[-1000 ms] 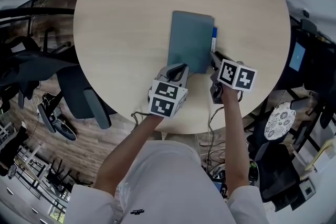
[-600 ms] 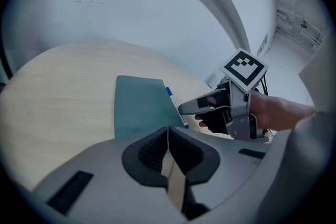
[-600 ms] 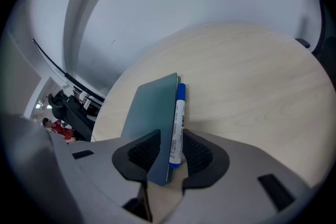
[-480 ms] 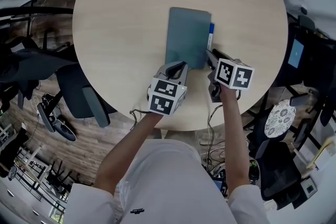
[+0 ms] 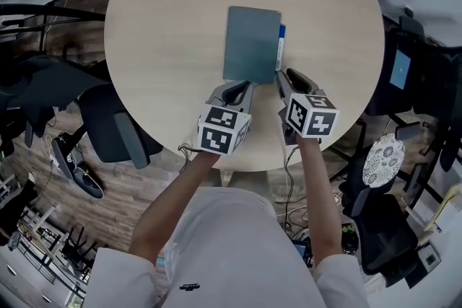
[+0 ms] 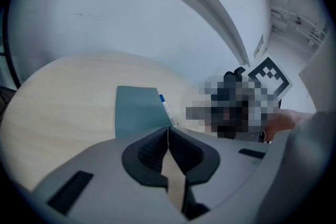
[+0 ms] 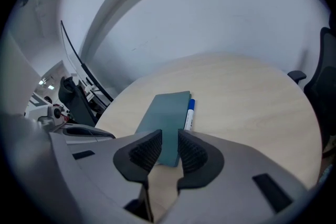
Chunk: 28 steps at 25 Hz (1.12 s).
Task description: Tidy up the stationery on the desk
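A teal notebook [image 5: 251,44] lies closed on the round wooden table [image 5: 166,25], with a white pen with a blue cap [image 5: 280,47] along its right edge. Both grippers hover just short of the notebook's near end. My left gripper [image 5: 238,90] is shut with nothing between its pads; past it lie the notebook [image 6: 137,110] and pen [image 6: 167,111]. My right gripper [image 5: 287,79] is open by a narrow gap, its jaws having just been closing, and nothing is between them. Beyond its jaws I see the notebook [image 7: 165,118] and pen [image 7: 189,114].
The table's near edge runs just under both hands. Dark office chairs [image 5: 108,130] stand on the floor at the left, and another chair [image 7: 325,76] is at the table's right side. Cables hang below the near edge [image 5: 292,177].
Both grippers have drawn back toward the person and lifted away from the notebook's near end. The notebook and pen stay put on the table.
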Tool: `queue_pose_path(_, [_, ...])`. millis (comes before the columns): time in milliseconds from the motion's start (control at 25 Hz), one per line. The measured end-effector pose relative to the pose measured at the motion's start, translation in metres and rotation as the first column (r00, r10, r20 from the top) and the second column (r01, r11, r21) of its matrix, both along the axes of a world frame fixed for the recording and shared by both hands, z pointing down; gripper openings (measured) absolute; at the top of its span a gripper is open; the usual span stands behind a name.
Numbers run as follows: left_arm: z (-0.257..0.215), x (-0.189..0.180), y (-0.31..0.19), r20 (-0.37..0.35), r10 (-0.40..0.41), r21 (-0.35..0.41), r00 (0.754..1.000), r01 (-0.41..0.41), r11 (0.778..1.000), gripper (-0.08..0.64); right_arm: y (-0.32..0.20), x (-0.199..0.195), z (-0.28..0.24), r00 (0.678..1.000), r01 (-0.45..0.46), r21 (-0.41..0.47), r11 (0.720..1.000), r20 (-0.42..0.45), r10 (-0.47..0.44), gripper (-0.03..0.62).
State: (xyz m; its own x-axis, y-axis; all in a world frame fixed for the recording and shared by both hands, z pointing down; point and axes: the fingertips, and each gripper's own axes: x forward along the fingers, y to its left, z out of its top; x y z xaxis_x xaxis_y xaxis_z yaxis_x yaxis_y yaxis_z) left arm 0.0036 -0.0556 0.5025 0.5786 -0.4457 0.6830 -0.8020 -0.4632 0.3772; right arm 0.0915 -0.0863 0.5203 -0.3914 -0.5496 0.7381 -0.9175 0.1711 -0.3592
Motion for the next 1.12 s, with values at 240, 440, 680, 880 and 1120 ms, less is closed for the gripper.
queue_pose_path(240, [-0.041, -0.005, 0.03, -0.008, -0.033, 0.056, 0.999, 0.033, 0.998, 0.023, 0.04, 0.001, -0.038, 1.0, -0.006, 0.066, 0.998, 0.013, 0.005, 0.109])
queue_pose_path(440, [-0.074, -0.014, 0.059, -0.012, -0.068, 0.1, 0.998, 0.068, 0.993, 0.023, 0.075, 0.009, -0.074, 0.998, -0.053, 0.118, 0.992, 0.039, 0.049, 0.109])
queue_pose_path(680, [-0.119, -0.01, 0.092, -0.033, -0.087, 0.162, 0.996, 0.092, 0.983, 0.023, 0.111, 0.014, -0.131, 0.999, -0.054, 0.24, 0.969, 0.016, 0.051, 0.105])
queue_pose_path(880, [-0.153, -0.004, 0.117, -0.049, -0.078, 0.22, 0.996, 0.087, 0.972, 0.023, 0.14, 0.009, -0.175, 0.999, -0.026, 0.34, 0.94, -0.013, 0.033, 0.091])
queue_pose_path(1120, [-0.187, -0.012, 0.14, -0.077, -0.034, 0.266, 0.996, 0.053, 0.963, 0.023, 0.165, -0.013, -0.214, 0.997, -0.063, 0.412, 0.909, -0.022, 0.079, 0.077])
